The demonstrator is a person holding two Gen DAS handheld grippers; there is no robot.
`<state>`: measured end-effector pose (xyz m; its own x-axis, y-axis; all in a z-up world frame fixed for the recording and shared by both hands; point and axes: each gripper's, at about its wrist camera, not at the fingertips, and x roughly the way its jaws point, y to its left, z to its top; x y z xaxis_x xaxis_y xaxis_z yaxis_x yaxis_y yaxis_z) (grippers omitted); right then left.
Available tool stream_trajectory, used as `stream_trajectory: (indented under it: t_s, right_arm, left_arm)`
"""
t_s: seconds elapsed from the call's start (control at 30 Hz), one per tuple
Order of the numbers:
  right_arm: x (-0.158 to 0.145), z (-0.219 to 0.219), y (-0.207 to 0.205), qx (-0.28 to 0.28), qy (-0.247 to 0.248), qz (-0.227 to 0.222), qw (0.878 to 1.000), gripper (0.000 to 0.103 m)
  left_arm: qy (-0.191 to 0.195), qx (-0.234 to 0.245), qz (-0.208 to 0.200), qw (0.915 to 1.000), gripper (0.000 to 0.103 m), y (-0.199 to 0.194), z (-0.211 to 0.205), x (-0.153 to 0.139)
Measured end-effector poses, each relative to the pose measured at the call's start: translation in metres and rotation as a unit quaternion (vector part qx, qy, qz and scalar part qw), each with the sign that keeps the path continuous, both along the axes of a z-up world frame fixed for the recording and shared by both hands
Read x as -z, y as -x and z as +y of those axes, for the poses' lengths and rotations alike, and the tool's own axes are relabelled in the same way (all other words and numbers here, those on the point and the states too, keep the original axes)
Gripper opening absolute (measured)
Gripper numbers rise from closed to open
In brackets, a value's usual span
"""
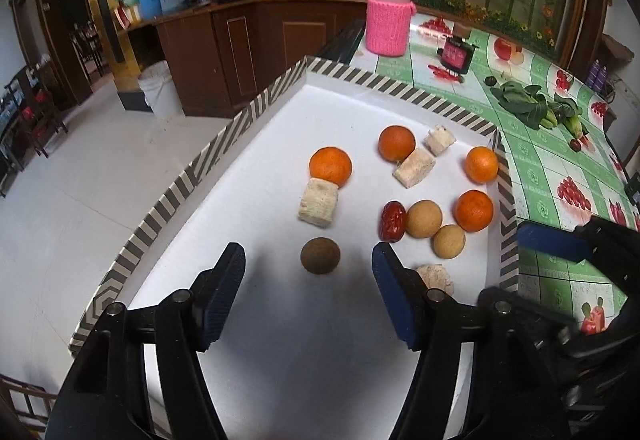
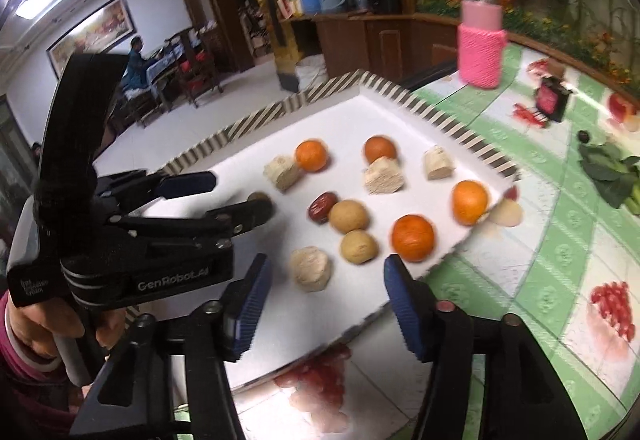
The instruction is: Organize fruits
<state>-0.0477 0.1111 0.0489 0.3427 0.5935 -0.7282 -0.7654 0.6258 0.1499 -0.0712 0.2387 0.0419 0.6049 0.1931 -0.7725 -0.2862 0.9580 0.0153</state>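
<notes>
Blue ribbed pads on the left gripper [image 1: 308,260] stand apart with nothing pinched; a dark brown round fruit [image 1: 320,255] lies free on the white tray floor just ahead of the gap, touching neither pad. Right gripper [image 2: 326,282] likewise stands apart and empty, over the near tray edge, with a pale beige fibrous chunk [image 2: 310,268] just beyond its left pad at 11 o'clock. Everything sits in a shallow white tray with a grey-and-cream striped rim [image 1: 192,176]. From the dark fruit, in the left wrist view: a wrinkled dark red date [image 1: 392,221] at 2 o'clock, touching a larger tan round fruit [image 1: 424,219]; a smaller tan round fruit [image 1: 449,241] just beside that. A pale cut block [image 1: 319,201] at 12 o'clock touches an orange mandarin [image 1: 330,165]. Three more mandarins lie toward 1–3 o'clock, the farthest [image 1: 396,143] against another pale block [image 1: 414,167]. Beyond the tray, at 1 o'clock, a jar in a pink knitted sleeve [image 1: 388,18] stands on the green fruit-print tablecloth [image 1: 532,168]; leafy greens [image 1: 528,104] lie at 2 o'clock. Judgement: both hands are between placements; kinds are still mixed. Next move likely calls for picking one stray piece, such as the date, and closing on it without nudging the touching tan fruit.
</notes>
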Motion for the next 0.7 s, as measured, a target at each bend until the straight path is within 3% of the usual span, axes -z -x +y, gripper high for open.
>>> stream_trajectory:
  t_s: [0.1,0.23,0.4,0.7]
  right_arm:
    - [-0.007,-0.012,0.000,0.026,-0.008,-0.023,0.999,0.069]
    - [-0.012,-0.027,-0.003,0.061,-0.028,-0.034,0.997,0.080]
    - [-0.008,-0.037,-0.008,0.086,-0.032,-0.034,0.995,0.081]
    - [-0.006,-0.049,-0.001,0.104,-0.035,-0.045,0.993,0.086]
  left_arm:
    - [0.000,-0.003,-0.010,0.9999,0.067,0.003,-0.005,-0.002]
    - [-0.014,-0.010,-0.042,0.9990,0.078,0.010,-0.014,-0.010]
    - [-0.027,-0.016,-0.077,0.9965,0.082,0.019,-0.026,-0.022]
    - [-0.026,-0.033,-0.104,0.9937,0.082,0.031,-0.036,-0.026]
